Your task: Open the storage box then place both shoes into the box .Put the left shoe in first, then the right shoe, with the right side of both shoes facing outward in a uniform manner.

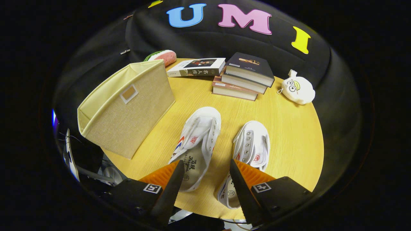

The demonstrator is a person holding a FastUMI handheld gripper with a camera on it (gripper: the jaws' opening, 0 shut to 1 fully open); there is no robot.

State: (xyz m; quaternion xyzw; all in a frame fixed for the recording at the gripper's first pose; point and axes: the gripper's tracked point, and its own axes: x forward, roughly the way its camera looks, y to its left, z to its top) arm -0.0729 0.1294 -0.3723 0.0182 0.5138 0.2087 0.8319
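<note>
The gripper (pixel 207 175) hangs released above the heels of the two white shoes (pixel 199 144), probably choosing one, while the storage box (pixel 128 109) stands just beside them, its opening seemingly turned away.

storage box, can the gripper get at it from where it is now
Probably yes. The storage box stands beyond and to the side of the open fingers, with bare table in between. The gripper hovers over the two shoes, holding nothing.
</note>
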